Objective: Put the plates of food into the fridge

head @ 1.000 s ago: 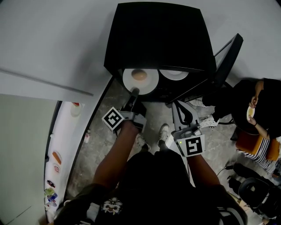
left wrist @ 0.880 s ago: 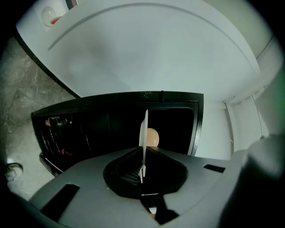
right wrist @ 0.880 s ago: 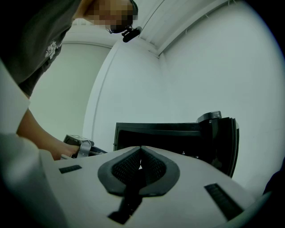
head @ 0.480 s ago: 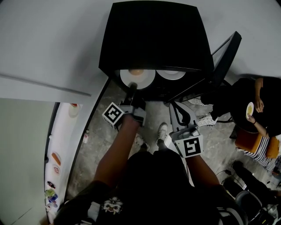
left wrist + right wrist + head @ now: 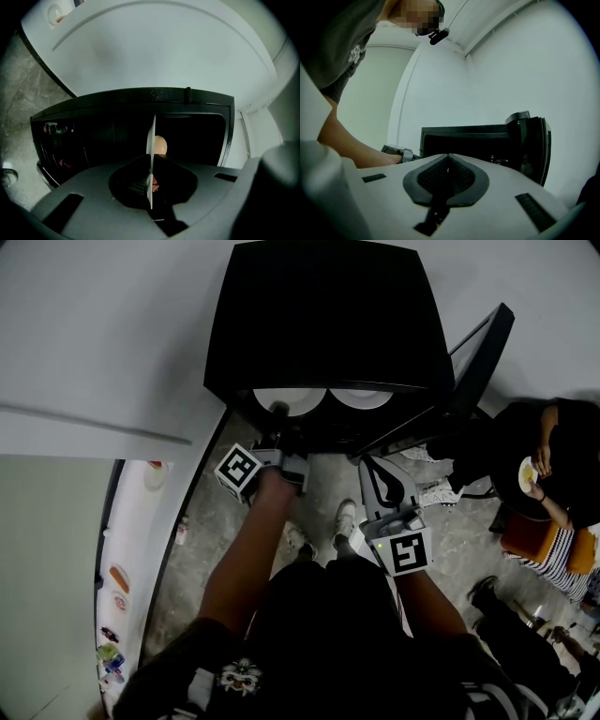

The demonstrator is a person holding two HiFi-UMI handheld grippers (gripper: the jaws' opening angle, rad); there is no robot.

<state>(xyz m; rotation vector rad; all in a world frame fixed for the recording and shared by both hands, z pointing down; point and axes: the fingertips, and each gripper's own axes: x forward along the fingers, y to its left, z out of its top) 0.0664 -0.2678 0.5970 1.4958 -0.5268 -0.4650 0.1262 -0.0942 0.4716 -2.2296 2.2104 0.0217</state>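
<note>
**Plate gripped inside the fridge mouth**

Nearest the person, the right gripper (image 5: 380, 474) has its jaws pressed together on nothing. At its 11 o'clock, the left gripper (image 5: 278, 413) pinches the rim of a white plate (image 5: 291, 399). The plate extends toward 12 o'clock into the black fridge (image 5: 319, 315) and carries a round pale food (image 5: 160, 144). A second plate (image 5: 364, 397) lies at its 3 o'clock.

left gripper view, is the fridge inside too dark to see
Left gripper view: fridge interior nearly black; only the edge-on plate and a pale round food item catch light, with fisheye bending and black corners. Head view: fridge equally dark.
</note>
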